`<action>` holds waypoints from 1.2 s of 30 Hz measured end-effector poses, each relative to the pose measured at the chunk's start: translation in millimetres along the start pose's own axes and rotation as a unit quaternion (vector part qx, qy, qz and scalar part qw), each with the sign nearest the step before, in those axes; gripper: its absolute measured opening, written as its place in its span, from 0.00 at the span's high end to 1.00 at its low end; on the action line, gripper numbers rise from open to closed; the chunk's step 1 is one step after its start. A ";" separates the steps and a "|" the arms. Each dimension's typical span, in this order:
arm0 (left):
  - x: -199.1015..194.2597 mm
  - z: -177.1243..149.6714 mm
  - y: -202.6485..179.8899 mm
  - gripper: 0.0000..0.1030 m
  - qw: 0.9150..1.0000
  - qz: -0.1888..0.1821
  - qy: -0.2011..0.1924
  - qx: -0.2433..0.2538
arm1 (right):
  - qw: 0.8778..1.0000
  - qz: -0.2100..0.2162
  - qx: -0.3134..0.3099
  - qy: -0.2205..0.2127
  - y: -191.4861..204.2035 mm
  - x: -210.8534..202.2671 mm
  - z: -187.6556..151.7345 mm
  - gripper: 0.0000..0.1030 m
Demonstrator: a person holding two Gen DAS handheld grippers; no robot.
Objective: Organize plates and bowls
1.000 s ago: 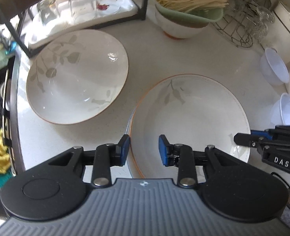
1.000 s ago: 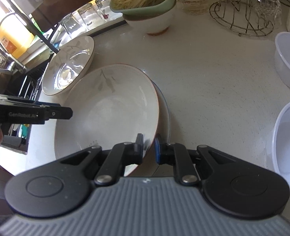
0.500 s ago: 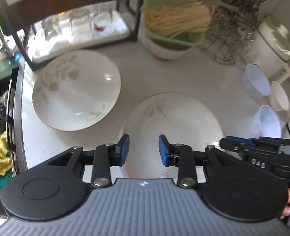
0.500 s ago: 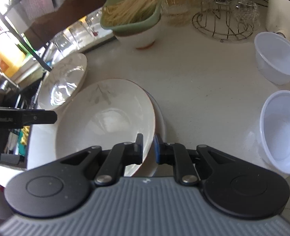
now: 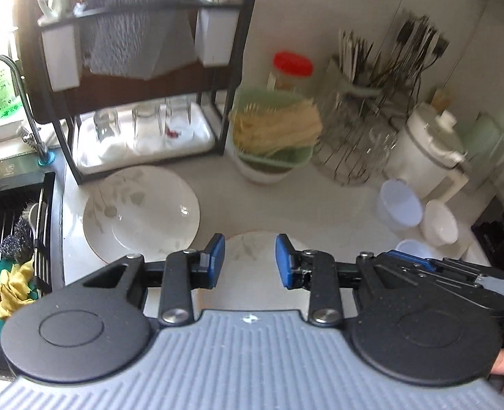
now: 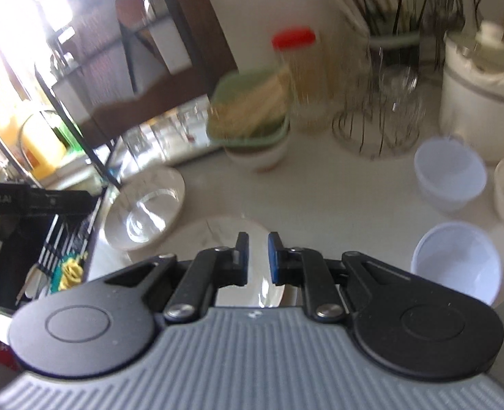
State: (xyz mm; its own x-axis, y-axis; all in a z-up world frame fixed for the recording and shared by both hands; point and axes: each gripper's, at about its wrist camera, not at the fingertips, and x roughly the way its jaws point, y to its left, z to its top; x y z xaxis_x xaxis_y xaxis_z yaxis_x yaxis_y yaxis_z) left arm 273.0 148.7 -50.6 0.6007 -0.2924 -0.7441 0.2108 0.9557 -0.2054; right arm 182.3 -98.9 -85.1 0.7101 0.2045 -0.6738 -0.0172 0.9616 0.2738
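A leaf-patterned white plate (image 5: pixel 139 212) lies on the counter at the left, also in the right wrist view (image 6: pixel 146 208). A second leaf-patterned plate (image 5: pixel 248 266) lies nearer, mostly hidden behind my grippers; it also shows in the right wrist view (image 6: pixel 224 230). My left gripper (image 5: pixel 249 259) is open and empty above that near plate. My right gripper (image 6: pixel 257 258) stands slightly open above the same plate and holds nothing. Three small white plastic bowls (image 5: pixel 400 205) (image 5: pixel 438 222) (image 6: pixel 457 263) stand at the right.
A green basket of noodles on a white bowl (image 5: pixel 272 136) stands behind the plates. A black dish rack with glasses (image 5: pixel 142 130) is at the back left, a wire glass holder (image 5: pixel 358 150) and white jug (image 5: pixel 426 150) at the back right. The sink (image 5: pixel 9 232) lies left.
Both grippers have pulled back and up from the near plate, so more of the kitchen shows. My right gripper has let go of the plate's rim and opened slightly.
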 end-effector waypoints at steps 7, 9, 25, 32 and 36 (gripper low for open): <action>-58.5 -3.9 0.5 0.65 0.999 -0.011 -0.040 -0.013 | 0.998 -0.010 -0.009 -0.058 14.6 -63.1 9.7 0.85; -72.3 -7.5 -1.3 0.65 0.999 -0.007 -0.051 -0.008 | 0.997 -0.009 -0.005 -0.073 16.4 -78.4 8.9 0.85; -124.3 -84.8 -58.5 0.63 0.993 0.038 -0.090 -0.066 | 0.995 0.046 -0.036 -0.086 -21.0 -143.6 -24.6 0.85; -134.1 -122.1 -89.5 0.53 0.990 0.067 -0.095 -0.081 | 0.993 0.062 -0.071 -0.076 -38.9 -159.2 -42.9 0.85; -136.9 -133.8 -100.9 0.44 0.989 0.083 -0.093 -0.084 | 0.992 0.069 -0.079 -0.069 -42.8 -161.5 -54.7 0.85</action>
State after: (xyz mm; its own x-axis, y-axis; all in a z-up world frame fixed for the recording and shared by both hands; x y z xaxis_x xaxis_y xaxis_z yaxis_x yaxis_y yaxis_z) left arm 66.4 96.8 -13.1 0.7507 -0.1176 -0.6501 -0.0239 0.9786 -0.2046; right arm 29.8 -163.1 -25.5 0.7823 0.3195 -0.5348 -0.2230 0.9452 0.2385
